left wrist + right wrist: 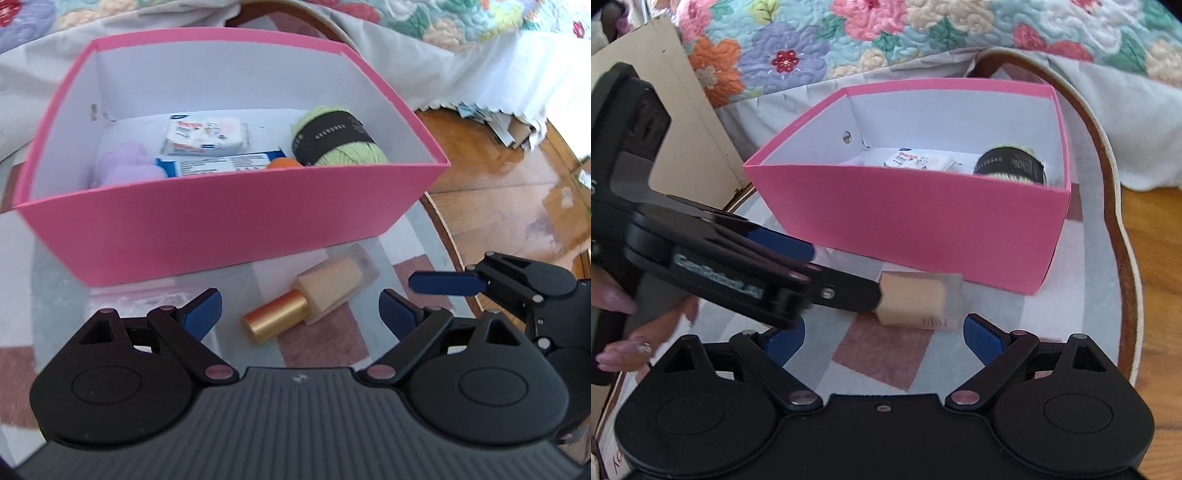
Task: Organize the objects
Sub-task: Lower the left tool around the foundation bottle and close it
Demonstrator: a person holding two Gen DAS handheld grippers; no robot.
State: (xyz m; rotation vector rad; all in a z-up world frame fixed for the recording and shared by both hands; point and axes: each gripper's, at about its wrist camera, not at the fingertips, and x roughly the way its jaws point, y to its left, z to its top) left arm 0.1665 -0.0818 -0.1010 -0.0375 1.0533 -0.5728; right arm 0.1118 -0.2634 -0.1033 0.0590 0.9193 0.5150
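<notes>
While bottle lies beside pink box — left claw, right claw wide open, empty.

box: 1 | bottle: 1 | yarn ball: 1 | tissue packs: 2

Pink box walls off the bottle behind.

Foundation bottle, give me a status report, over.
Left gripper open, straddling foundation bottle. Right gripper open, empty. Bottle lying on the table beside pink box, not yet gripped. Nothing in the way.
</notes>
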